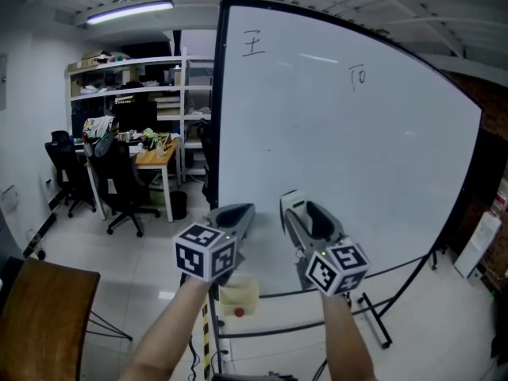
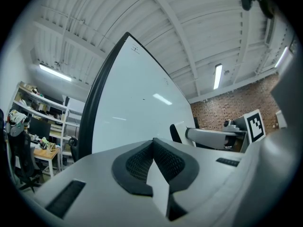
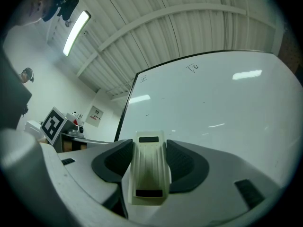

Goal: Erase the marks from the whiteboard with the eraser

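Note:
A large whiteboard point(image 1: 333, 141) on a black stand fills the middle of the head view. Two small dark marks are on it: one point(image 1: 254, 44) near the top left, one point(image 1: 358, 76) at the upper right. Both also show in the right gripper view, the left mark point(image 3: 143, 78) and the right mark point(image 3: 193, 68). My right gripper point(image 1: 290, 209) is shut on a cream eraser point(image 3: 149, 167), held low in front of the board, well below the marks. My left gripper point(image 1: 238, 217) is shut with nothing in it, its pads point(image 2: 165, 162) meeting, beside the board's left edge.
An office area lies at the left: black chairs point(image 1: 119, 185), a wooden desk point(image 1: 157, 153), white shelves point(image 1: 131, 78). A brown table point(image 1: 44, 308) sits at the bottom left. The board's stand legs point(image 1: 373, 320) spread across the floor. A cream container point(image 1: 240, 296) lies under the board.

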Demonstrator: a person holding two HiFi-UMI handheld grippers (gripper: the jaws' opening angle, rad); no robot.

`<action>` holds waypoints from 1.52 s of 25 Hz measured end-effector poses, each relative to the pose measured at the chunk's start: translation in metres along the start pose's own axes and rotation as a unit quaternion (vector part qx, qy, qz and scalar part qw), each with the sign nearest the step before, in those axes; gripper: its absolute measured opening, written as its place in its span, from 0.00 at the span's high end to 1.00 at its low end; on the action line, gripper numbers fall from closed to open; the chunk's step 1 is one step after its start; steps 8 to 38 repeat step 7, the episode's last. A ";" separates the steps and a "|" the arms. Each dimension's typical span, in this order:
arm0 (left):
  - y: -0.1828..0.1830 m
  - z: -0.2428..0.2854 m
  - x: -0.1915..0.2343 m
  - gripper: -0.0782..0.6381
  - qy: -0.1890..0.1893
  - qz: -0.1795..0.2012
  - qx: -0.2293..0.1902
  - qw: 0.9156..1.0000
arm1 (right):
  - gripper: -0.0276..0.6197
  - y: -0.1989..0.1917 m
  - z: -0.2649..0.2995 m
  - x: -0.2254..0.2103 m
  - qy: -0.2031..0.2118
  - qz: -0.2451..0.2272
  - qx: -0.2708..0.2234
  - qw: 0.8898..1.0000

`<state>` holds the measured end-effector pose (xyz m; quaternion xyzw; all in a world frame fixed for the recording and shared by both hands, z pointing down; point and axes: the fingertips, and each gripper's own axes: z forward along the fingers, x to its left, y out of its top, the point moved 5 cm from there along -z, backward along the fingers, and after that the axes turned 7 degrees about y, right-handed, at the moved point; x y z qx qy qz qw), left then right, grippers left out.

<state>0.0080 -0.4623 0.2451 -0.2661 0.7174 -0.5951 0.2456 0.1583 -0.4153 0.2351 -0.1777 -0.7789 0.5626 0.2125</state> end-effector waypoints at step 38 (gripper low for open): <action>0.001 0.001 0.001 0.89 -0.001 -0.001 -0.003 1.000 | 0.61 0.000 0.001 0.000 0.003 0.000 0.000 1.000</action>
